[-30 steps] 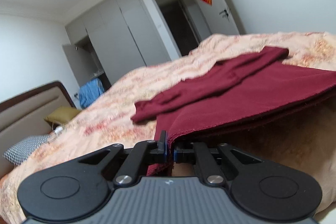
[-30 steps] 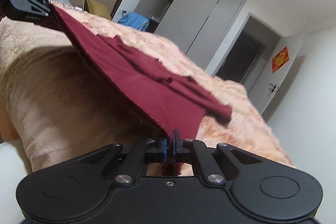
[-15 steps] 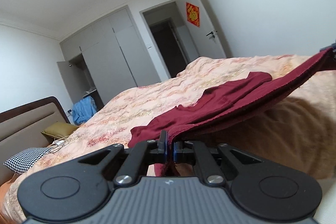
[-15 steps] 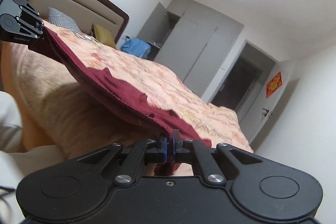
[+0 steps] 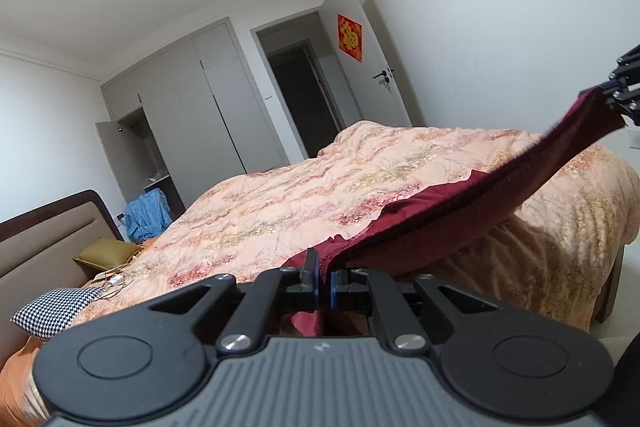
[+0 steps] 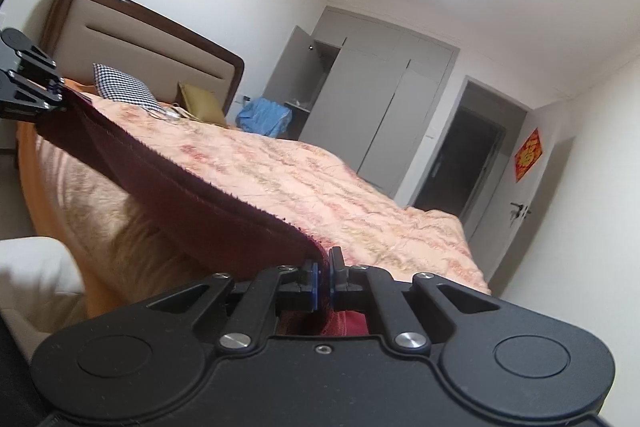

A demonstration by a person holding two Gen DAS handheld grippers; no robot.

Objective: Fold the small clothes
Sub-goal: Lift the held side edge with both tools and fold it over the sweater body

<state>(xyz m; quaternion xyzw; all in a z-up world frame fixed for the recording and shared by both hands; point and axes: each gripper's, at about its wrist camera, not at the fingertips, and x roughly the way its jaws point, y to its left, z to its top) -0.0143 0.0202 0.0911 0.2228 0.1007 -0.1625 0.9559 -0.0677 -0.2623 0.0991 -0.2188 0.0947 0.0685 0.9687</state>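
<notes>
Left gripper (image 5: 324, 281) clamped on one corner of the dark red garment (image 5: 460, 211); right gripper (image 6: 324, 277) clamped on the opposite corner. Stretched taut between both, raised over the near edge of the bed (image 5: 300, 203), far part draped on the quilt.

You can see one sign only: a red diamond paper with a gold character (image 5: 349, 37) stuck on the open door (image 5: 384, 67); the character is too blurred to read.
</notes>
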